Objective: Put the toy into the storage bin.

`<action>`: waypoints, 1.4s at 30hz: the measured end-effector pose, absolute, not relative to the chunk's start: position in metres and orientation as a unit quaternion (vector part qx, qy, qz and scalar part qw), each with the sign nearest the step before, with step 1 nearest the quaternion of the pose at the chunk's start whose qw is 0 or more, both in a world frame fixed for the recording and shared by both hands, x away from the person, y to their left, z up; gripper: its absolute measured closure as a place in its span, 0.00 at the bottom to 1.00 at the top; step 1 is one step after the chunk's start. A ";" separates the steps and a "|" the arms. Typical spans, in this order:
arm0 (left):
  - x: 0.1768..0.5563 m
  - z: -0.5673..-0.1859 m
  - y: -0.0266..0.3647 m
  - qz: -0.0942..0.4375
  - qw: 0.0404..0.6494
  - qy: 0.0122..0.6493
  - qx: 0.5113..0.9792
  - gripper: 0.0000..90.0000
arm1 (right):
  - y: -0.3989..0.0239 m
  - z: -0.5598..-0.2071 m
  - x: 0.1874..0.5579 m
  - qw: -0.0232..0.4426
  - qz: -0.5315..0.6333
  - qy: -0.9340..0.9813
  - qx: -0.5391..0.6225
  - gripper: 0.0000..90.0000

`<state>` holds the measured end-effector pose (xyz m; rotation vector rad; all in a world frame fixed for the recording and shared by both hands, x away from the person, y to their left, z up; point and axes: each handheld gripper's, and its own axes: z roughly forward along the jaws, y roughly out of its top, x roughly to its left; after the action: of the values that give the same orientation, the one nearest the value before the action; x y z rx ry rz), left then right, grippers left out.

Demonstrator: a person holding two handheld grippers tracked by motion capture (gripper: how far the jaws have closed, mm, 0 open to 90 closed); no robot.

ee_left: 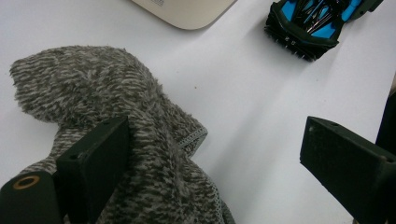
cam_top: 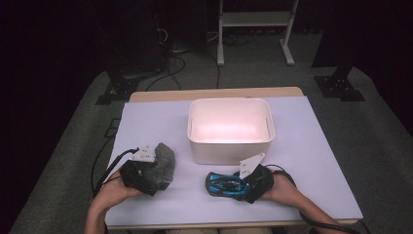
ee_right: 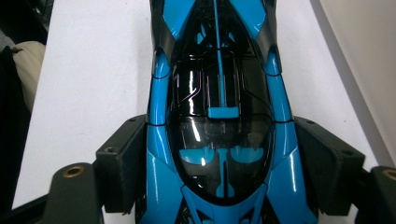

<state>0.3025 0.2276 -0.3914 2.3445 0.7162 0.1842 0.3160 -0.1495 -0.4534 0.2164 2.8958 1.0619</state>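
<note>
The right gripper pinches the car at both flanks, near the bin, on the table. Confirm both pads seat evenly, then lift straight up. The left gripper stands spread, one jaw on the cloth.

The high view looks forward and down from above the person's side of the bench, taking in the whole top and the floor beyond. The left gripper view rides low, close over the grey cloth, facing across the bench towards the blue toy car (shared with both other views). The right gripper view sits right above that car, looking along it.
</note>
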 end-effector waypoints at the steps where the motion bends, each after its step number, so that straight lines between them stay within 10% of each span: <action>1: 0.302 -0.391 0.228 0.071 0.335 0.276 0.898 0.09 | -0.149 -0.453 0.316 0.025 0.342 0.937 0.070 0.27; 42: 0.302 -0.389 0.231 0.073 0.336 0.278 0.897 0.09 | -0.130 -0.448 0.316 0.022 0.311 0.949 0.046 0.26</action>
<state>0.3017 0.2313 -0.3892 2.3383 0.7244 0.1911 0.3160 -0.1303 -0.4477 0.1424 2.9409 0.9625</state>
